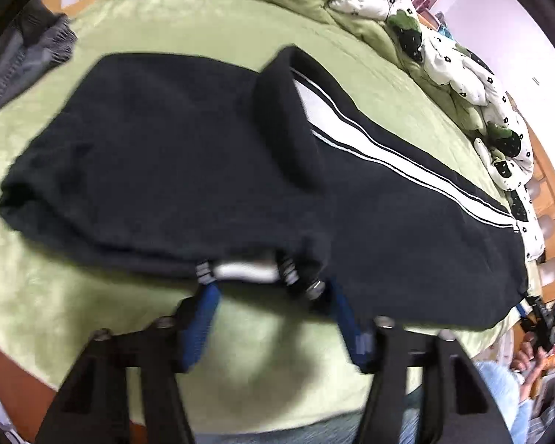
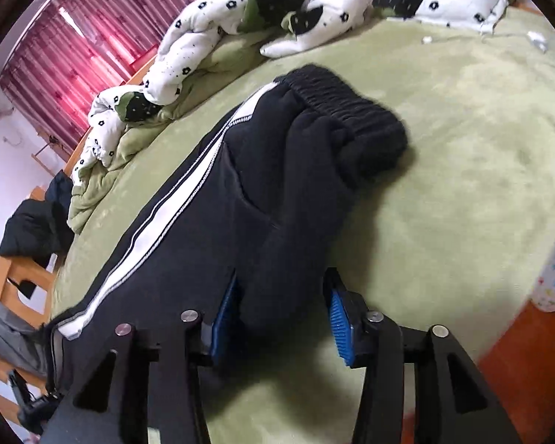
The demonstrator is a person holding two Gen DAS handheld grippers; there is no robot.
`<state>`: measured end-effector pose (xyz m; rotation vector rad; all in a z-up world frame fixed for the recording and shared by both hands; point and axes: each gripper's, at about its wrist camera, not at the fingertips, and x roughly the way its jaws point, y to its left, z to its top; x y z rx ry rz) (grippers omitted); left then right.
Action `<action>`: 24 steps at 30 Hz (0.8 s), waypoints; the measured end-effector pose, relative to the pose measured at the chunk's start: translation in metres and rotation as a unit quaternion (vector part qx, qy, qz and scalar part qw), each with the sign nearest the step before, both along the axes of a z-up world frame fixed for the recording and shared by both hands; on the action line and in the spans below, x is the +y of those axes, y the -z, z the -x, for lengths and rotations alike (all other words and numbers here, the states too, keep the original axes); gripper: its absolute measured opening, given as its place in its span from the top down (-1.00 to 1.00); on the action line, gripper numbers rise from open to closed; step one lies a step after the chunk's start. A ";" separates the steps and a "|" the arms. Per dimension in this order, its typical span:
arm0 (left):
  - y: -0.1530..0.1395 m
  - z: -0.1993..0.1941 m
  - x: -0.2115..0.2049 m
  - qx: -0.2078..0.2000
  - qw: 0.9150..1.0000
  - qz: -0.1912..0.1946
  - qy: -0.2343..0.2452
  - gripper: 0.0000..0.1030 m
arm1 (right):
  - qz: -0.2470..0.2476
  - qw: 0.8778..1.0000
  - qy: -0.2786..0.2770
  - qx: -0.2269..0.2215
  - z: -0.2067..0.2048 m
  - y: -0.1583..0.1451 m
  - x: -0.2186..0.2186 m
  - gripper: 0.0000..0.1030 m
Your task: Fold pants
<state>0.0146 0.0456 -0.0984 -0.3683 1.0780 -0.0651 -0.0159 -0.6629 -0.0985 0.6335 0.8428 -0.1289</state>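
Black pants with a white side stripe lie folded lengthwise on the green bed cover. My left gripper is open at the near edge of the pants, whose dark hem drapes over its fingertips; the blue pads do not press on it. In the right wrist view the pants run away from me to the ribbed waistband. My right gripper is open, with a thick fold of the black cloth lying loose between its blue pads.
A white and green flowered quilt is bunched along the far side of the bed. A grey garment lies at the left edge. Dark clothes hang on wooden furniture beside the bed. Red curtains are behind.
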 end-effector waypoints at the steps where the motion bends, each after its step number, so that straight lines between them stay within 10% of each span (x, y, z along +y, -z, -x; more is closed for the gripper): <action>1: -0.001 0.005 0.004 -0.004 1.000 -0.001 -0.001 -0.21 | 0.007 1.000 0.004 -0.002 0.005 -0.004 -0.002 -0.11; 15: -0.054 0.024 0.057 -0.112 0.991 -0.030 -0.063 -0.22 | -0.154 0.978 0.134 -0.032 -0.027 0.025 -0.080 -0.22; 24: -0.059 -0.005 0.047 -0.119 0.991 -0.037 -0.053 -0.26 | -0.088 0.987 0.135 -0.026 -0.080 0.017 -0.075 0.13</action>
